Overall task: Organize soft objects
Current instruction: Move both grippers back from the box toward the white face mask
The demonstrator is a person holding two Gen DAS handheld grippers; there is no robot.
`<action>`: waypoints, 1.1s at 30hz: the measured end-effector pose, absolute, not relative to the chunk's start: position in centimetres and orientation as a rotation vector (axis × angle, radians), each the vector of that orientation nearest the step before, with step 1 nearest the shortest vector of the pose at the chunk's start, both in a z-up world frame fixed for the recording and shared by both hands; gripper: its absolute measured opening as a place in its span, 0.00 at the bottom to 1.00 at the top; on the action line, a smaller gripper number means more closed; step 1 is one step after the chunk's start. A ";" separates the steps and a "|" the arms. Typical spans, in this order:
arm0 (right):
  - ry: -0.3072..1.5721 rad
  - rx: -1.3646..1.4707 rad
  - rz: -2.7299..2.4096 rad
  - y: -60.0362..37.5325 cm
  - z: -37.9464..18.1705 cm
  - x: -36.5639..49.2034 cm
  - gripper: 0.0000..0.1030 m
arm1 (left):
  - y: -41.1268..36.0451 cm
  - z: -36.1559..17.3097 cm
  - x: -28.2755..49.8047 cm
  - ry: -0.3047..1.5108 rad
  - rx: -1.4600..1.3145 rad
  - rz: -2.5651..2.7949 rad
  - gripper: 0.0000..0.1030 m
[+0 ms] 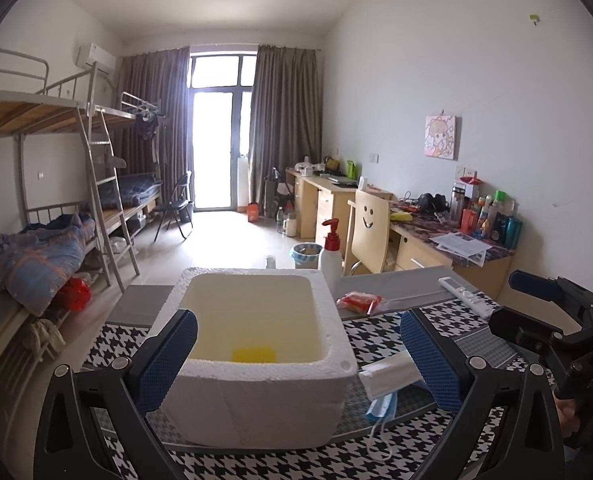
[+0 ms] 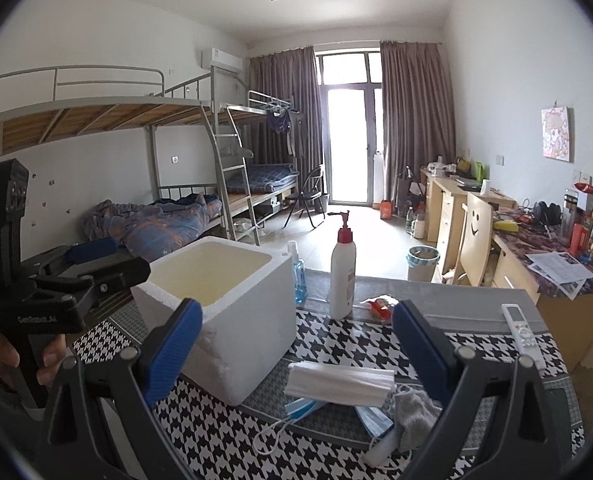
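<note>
Both tongs stand spread wide and hold nothing: the left gripper (image 1: 298, 358) straddles the white foam box (image 1: 256, 360), while the right gripper (image 2: 296, 346) frames the soft pile it will probably draw from. Nearest that right tong lie a stack of white pleated face masks (image 2: 338, 384), blue face masks (image 2: 302, 408) tucked under it with their ear loops trailing, and a crumpled grey cloth (image 2: 414, 410) — all loose on the black-and-white houndstooth mat (image 2: 336, 340), just beside the box. Inside the box, a small yellow sponge-like block (image 1: 254, 354) already rests against the near wall, so sorting seems begun. Further back stand a white pump bottle with a red top (image 2: 342, 276), a red crinkly packet (image 1: 358, 302) and a white remote control (image 2: 522, 330) — hard goods, likely to stay out.
</note>
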State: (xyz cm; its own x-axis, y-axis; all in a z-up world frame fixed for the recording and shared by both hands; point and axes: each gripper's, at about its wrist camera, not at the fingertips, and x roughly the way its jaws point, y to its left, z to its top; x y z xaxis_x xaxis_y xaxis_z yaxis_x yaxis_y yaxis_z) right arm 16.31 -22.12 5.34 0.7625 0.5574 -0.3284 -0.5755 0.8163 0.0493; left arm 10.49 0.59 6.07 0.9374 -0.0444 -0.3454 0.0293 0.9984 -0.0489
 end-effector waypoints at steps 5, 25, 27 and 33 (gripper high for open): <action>0.327 -0.058 0.607 -22.7 5.4 15.3 0.95 | -0.1 6.2 9.3 0.338 -0.036 -0.052 0.99; 0.310 -0.052 0.558 -25.1 4.3 13.4 0.95 | -2.0 4.4 6.8 0.307 -0.042 -0.091 0.99; 0.315 -0.049 0.553 -25.3 3.9 13.4 0.95 | -2.2 4.1 6.6 0.303 -0.042 -0.098 0.99; 0.323 -0.047 0.543 -25.8 3.1 13.3 0.95 | -2.7 3.2 6.3 0.301 -0.035 -0.104 0.99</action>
